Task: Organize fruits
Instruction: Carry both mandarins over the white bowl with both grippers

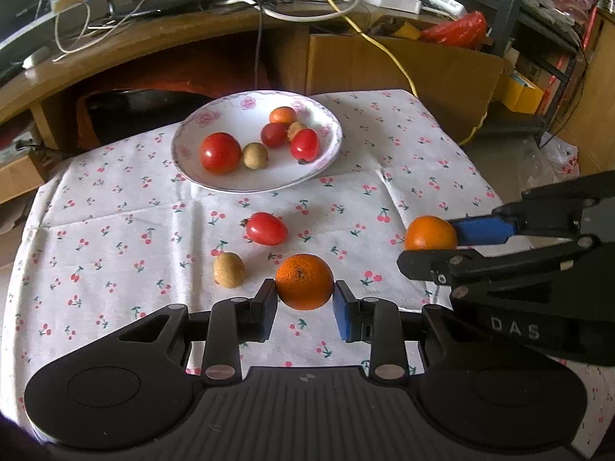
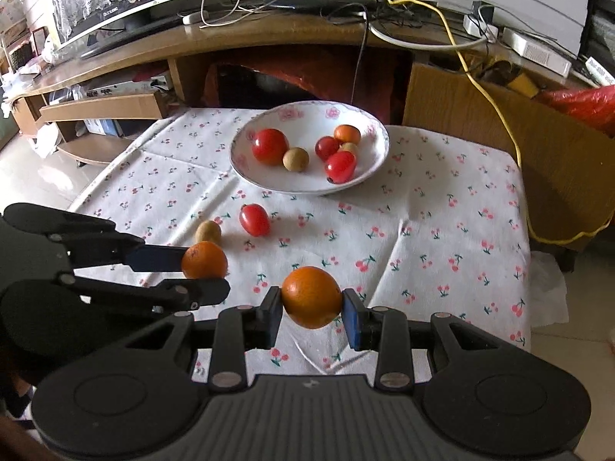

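**A:** Orange on both sides, huh? What have you actually got in your left gripper (image 1: 305,296) right now?

**B:** You're pinching a small orange (image 1: 304,281) between its pads, off the cherry-print cloth (image 1: 127,230). Your right gripper (image 2: 311,309) is clamped on a second orange (image 2: 311,296) the same way, also held above the cloth.

**A:** And the rest of the fruit?

**B:** Just ahead of your left fingers and a bit to the left there's a brown longan (image 1: 229,269) on the cloth, and past that a red tomato (image 1: 266,228). Further ahead sits the flowered plate (image 1: 200,176), holding a big tomato (image 1: 220,153), another longan (image 1: 255,155) touching it, and a cluster of smaller red and orange fruits (image 1: 289,132) on its far right side.

**A:** Grippers close together?

**B:** Side by side, yours on the right just beside the left one, not touching.
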Motion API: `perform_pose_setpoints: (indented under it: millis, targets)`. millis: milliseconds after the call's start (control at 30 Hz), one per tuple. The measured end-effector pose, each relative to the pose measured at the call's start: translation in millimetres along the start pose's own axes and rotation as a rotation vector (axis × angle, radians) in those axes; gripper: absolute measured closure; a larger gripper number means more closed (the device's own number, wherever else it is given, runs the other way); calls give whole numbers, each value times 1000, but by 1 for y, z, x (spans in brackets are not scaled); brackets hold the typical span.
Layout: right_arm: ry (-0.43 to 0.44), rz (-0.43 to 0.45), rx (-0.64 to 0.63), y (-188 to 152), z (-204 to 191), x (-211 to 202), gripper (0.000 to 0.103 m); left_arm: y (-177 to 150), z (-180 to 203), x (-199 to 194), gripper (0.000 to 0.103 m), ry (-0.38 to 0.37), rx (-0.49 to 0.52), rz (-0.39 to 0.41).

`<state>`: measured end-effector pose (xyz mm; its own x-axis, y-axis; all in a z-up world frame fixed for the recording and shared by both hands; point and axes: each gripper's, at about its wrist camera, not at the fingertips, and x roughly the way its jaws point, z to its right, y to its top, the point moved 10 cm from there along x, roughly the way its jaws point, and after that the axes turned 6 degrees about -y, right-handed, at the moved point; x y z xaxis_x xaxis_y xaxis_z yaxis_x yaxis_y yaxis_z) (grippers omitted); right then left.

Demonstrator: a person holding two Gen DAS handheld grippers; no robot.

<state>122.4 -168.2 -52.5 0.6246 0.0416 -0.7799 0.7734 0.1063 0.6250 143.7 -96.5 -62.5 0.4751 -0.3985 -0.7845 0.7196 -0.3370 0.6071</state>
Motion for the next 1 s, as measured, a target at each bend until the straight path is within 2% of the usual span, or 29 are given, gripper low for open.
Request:
perform_pose_setpoints:
  millis: [500,800,1000]
  targets:
    - [3,-5,25,6,3,5,69,15,-5,-1,65,4,-16,25]
    - [11,25,49,41,11,13,69,60,-17,3,66,14,-7,75]
    - [3,54,62,73,20,34,69,90,-35,24,66,27,-20,90]
